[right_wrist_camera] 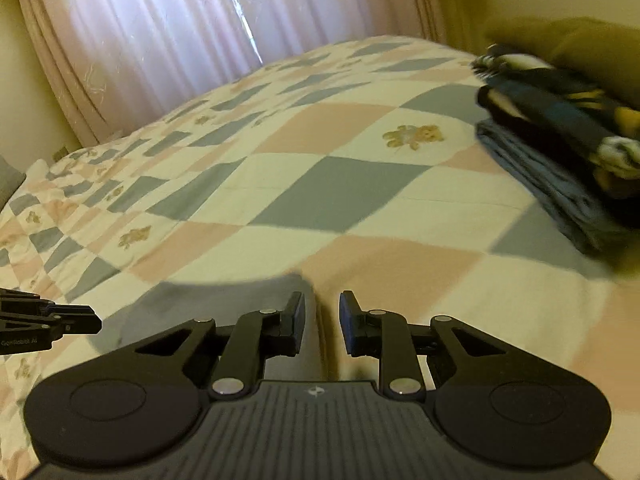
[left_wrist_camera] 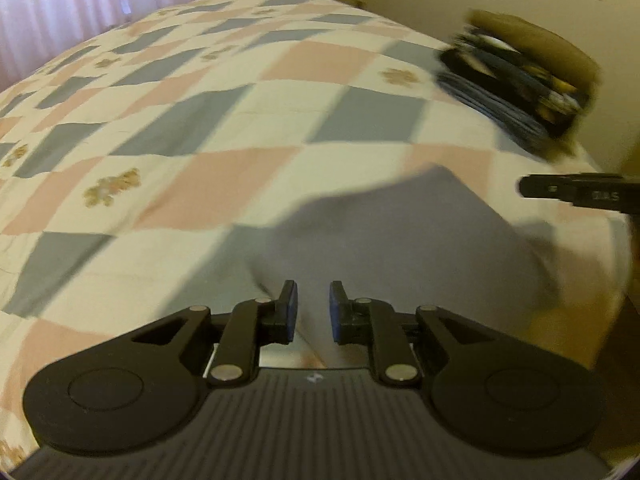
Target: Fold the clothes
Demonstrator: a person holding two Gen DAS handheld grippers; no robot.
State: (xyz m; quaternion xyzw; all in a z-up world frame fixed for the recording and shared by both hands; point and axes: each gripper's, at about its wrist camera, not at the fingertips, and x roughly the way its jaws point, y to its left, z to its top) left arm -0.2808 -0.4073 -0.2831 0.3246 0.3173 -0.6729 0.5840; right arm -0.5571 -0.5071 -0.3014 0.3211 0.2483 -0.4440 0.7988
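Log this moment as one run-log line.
left gripper: open, empty | right gripper: open, empty | grey garment: on quilt | folded stack: right

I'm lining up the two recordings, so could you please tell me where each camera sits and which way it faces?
Left wrist: on the left gripper, angled down the bed over a grey garment; own jaws show apart, the right gripper enters at the right edge.
Right wrist: on the right gripper, angled down toward the curtain; own jaws apart, the left gripper at the left edge.
Shared: checked quilt, grey garment, folded stack.
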